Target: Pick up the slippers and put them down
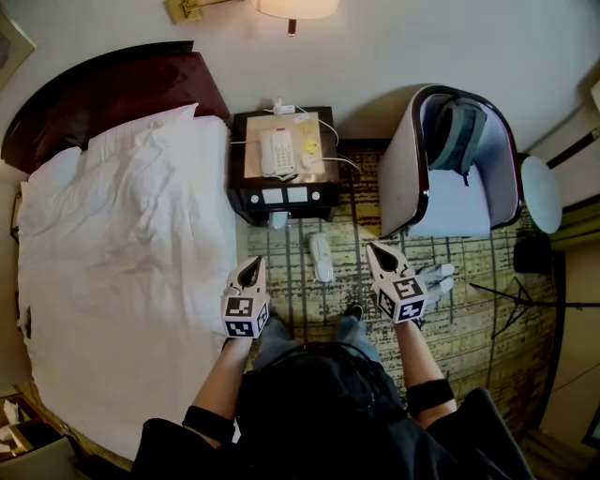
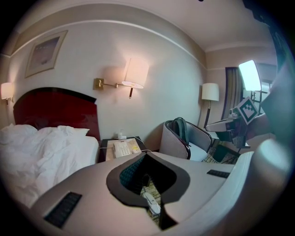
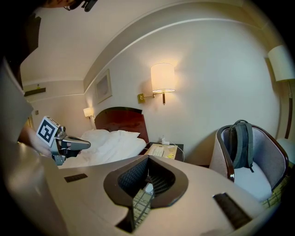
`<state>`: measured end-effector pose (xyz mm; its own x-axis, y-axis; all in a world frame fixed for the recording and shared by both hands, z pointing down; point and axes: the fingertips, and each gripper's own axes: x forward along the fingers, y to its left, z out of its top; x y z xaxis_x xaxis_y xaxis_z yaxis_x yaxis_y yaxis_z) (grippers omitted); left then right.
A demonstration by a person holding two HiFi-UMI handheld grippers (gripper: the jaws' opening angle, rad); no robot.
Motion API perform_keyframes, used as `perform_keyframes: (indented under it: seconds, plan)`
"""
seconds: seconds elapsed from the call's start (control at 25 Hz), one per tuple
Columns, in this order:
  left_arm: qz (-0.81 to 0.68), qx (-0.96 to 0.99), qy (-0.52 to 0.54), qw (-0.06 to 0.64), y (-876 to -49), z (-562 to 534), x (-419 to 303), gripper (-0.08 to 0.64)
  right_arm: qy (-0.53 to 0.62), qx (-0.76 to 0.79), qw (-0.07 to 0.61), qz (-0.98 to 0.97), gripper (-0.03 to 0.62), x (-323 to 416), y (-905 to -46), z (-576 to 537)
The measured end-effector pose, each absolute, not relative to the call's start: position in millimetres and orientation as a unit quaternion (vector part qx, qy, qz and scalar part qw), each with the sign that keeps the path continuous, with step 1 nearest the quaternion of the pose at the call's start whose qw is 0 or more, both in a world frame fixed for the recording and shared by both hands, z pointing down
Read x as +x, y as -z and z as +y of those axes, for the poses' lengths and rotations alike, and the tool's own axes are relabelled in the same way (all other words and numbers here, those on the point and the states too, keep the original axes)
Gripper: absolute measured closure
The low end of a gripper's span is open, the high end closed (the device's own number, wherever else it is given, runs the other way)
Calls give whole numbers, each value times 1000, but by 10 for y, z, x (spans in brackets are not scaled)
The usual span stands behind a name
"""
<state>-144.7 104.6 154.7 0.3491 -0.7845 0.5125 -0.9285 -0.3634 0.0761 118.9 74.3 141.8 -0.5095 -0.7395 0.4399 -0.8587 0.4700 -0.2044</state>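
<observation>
Head view: 1 white slipper point(image 1: 322, 257) lies on the carpet point(image 1: 469, 319) near the nightstand point(image 1: 281, 197) front edge, long axis running toward it, between my tongs. My left gripper point(image 1: 251, 266) and right gripper point(image 1: 377, 250) are both pinched shut, empty. I judge the right nearer; a 2nd pale shape point(image 1: 439, 278) sits beside it.

Second slipper: pale grey-white soft slipper point(image 1: 441, 277), down and right of the dark wooden nightstand point(image 1: 240, 159), its near end tucked behind the right gripper point(image 1: 372, 248). One slipper or a pair, can't call it!
Yellow bit: small yellow object point(image 1: 309, 146) on the nightstand's top, too small to name.
Wall lamp: cream-shaded brass wall lamp point(image 1: 297, 7) above the nightstand, sliced by the top edge.
Picture: gold-framed wall picture point(image 1: 11, 47) far left of the nightstand, only a corner inside the frame.
Shoe: black shoe toe point(image 1: 354, 310) below the nightstand, the rest lost under the person's body.
</observation>
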Motion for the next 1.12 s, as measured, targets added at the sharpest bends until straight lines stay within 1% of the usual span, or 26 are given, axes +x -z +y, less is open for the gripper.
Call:
perform_keyframes:
  seconds: [0.32,0.4,0.6,0.76,0.92,1.0,1.04,1.12]
  plan:
    - [-534,794,-213,200,-1767,971,-1381,560,-195,442,161,-860,591,952,-1455,713]
    - [-527,794,-218,209,-1833,926,-1339,543,-194,433,168,-864,591,864,-1491,674]
    - [-520,786,-236,236,-2191,755,-1324,460,-199,402,189,-874,591,586,-1714,586]
    - [-516,782,-241,255,-2640,550,-1322,380,-208,388,207,-874,591,364,-2120,447]
    - [-518,772,-257,265,-3326,357,-1368,294,-224,381,213,-871,591,120,-2650,308]
    - [-523,764,-257,276,-3705,237,-1395,236,-229,382,216,-869,591,0,-2988,227]
    - [-527,761,-255,278,-3912,165,-1407,219,-229,384,218,-867,591,-45,-3181,172]
    - [-536,757,-252,274,-4360,30,-1427,210,-230,392,220,-863,591,-111,-3599,58]
